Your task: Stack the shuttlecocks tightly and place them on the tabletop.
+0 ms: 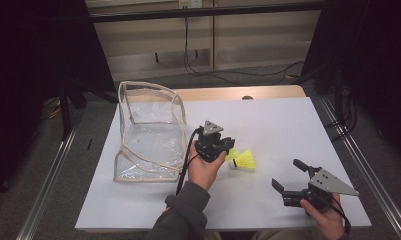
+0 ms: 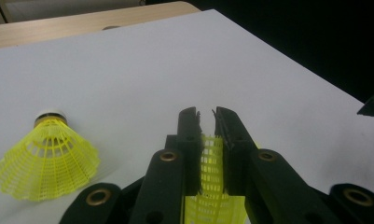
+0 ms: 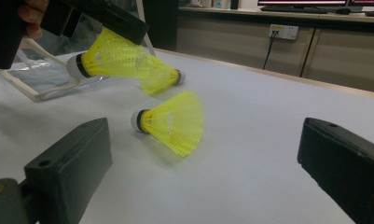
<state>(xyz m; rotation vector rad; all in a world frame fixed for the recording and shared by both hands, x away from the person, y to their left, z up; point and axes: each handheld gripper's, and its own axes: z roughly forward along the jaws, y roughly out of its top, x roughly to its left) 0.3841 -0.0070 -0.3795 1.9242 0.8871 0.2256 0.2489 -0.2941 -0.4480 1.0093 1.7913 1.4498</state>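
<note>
Left gripper [image 2: 207, 116] clamped on the yellow mesh skirt of one shuttlecock [image 2: 212, 163] — held just above the white table [image 1: 288, 130], right of the clear bag [image 1: 148, 132]. Second shuttlecock [image 3: 173, 122] lying on the table beside it; third [image 3: 163, 74] behind it — seen from the right gripper view. Right gripper [image 1: 285, 176] spread wide, empty, well right of the bag.

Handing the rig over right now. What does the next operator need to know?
Left gripper: shut on the mesh skirt of a yellow held shuttlecock, lifted off the table; a second may be pinched with it.
Right gripper: open, empty, low at the front right.
Loose shuttlecock: on its side on the table, beside the left gripper.
Clear pouch: at the left of the table.
Done: the pick-up. Left, probably: bag the held one, then the loose one.
</note>
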